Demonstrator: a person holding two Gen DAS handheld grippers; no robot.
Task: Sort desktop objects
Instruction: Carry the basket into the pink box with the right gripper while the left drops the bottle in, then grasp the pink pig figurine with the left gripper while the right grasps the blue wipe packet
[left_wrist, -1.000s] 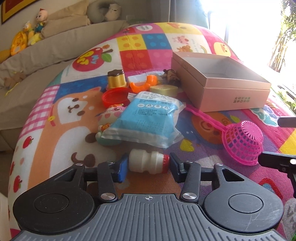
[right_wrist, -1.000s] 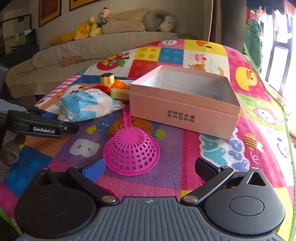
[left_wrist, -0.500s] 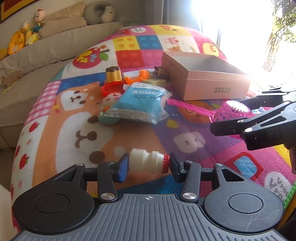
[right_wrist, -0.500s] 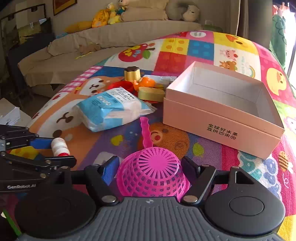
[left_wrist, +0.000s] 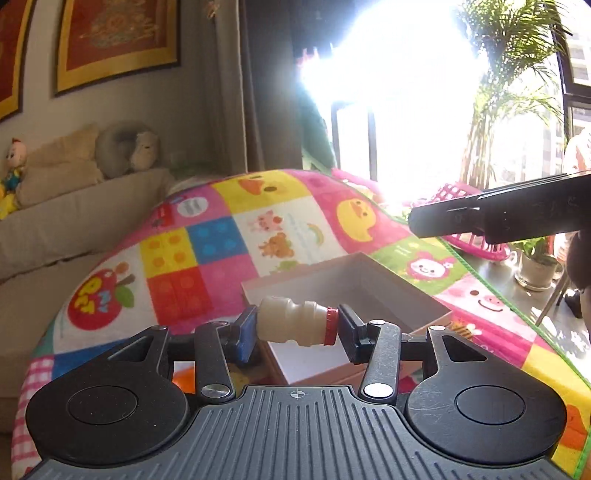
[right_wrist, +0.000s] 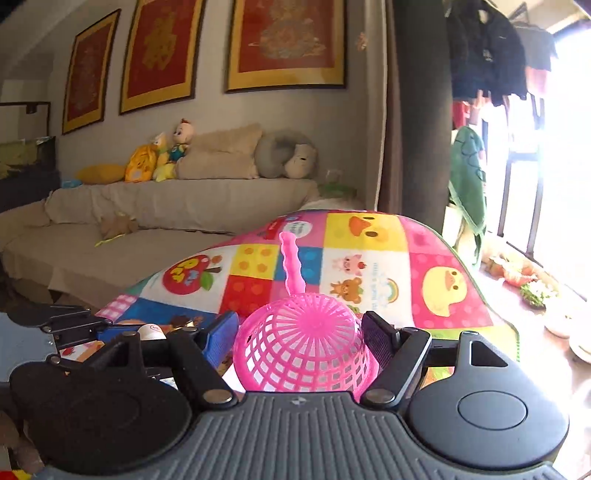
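My left gripper (left_wrist: 295, 328) is shut on a small white bottle with a red cap (left_wrist: 288, 325), held sideways by its two ends. It hangs just above the near side of the open pink box (left_wrist: 388, 295). My right gripper (right_wrist: 301, 332) is shut on the dome of a pink plastic strainer (right_wrist: 303, 350), whose handle (right_wrist: 291, 266) points away from me. The strainer is lifted off the mat. In the left wrist view my right gripper's fingers (left_wrist: 498, 216) show at the right with the strainer's mesh (left_wrist: 454, 192) behind them.
A colourful cartoon play mat (left_wrist: 221, 240) covers the surface. A beige sofa (right_wrist: 184, 199) with cushions and plush toys runs behind it. Potted plants (left_wrist: 535, 266) stand by the bright window at right. An orange toy (left_wrist: 184, 376) peeks out left of the box.
The right gripper closed on the strainer and lifted it. The left gripper rose with the bottle and moved right, over the box. Both views tilted up toward wall and window.
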